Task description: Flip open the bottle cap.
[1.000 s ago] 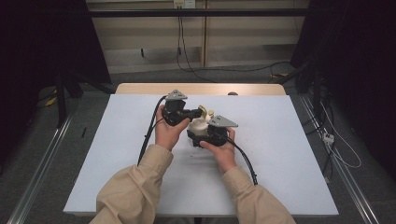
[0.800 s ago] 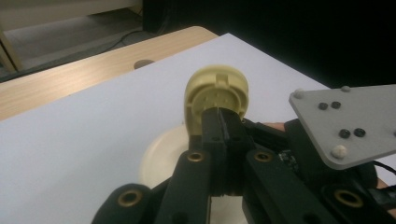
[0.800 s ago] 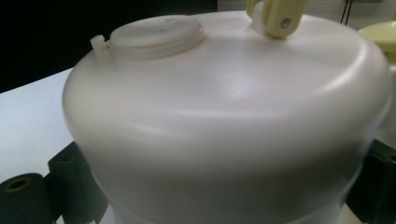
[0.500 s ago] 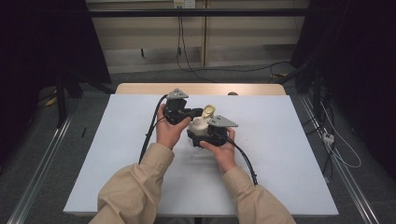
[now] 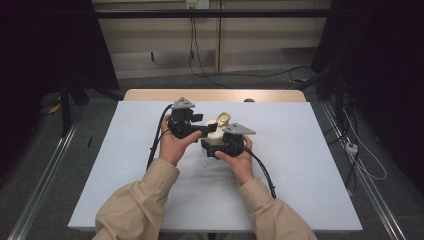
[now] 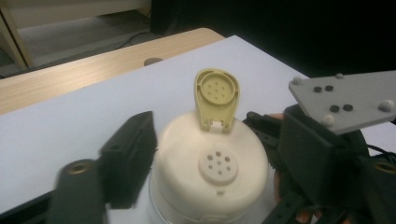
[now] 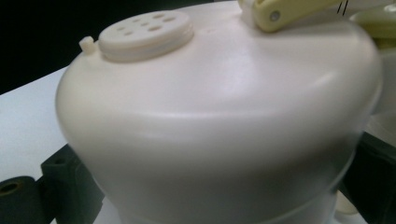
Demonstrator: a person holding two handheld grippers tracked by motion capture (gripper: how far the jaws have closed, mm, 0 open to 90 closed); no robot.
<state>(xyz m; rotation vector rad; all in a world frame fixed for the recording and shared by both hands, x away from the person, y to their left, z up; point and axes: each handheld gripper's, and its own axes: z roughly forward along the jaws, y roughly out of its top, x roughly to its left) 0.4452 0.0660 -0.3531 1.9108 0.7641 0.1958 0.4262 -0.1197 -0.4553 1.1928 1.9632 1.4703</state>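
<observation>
No legible text, label, brand, number or sign appears on any surface; the cream shaker lid (image 6: 210, 168) and the desk (image 5: 300, 150) bear no markings.

We look down from high, far off, at the table (image 5: 300, 165). Left gripper cam sits near the jar lid (image 6: 210, 168); right gripper cam v. close. Both share it.

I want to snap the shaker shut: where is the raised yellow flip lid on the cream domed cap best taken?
Probably at the yellow flip lid's rounded free tip, from the far side, pushing it over its hinge toward the holed spout. It stands upright, hinged at its base on the cream domed cap, so the tip gives most leverage.
</observation>
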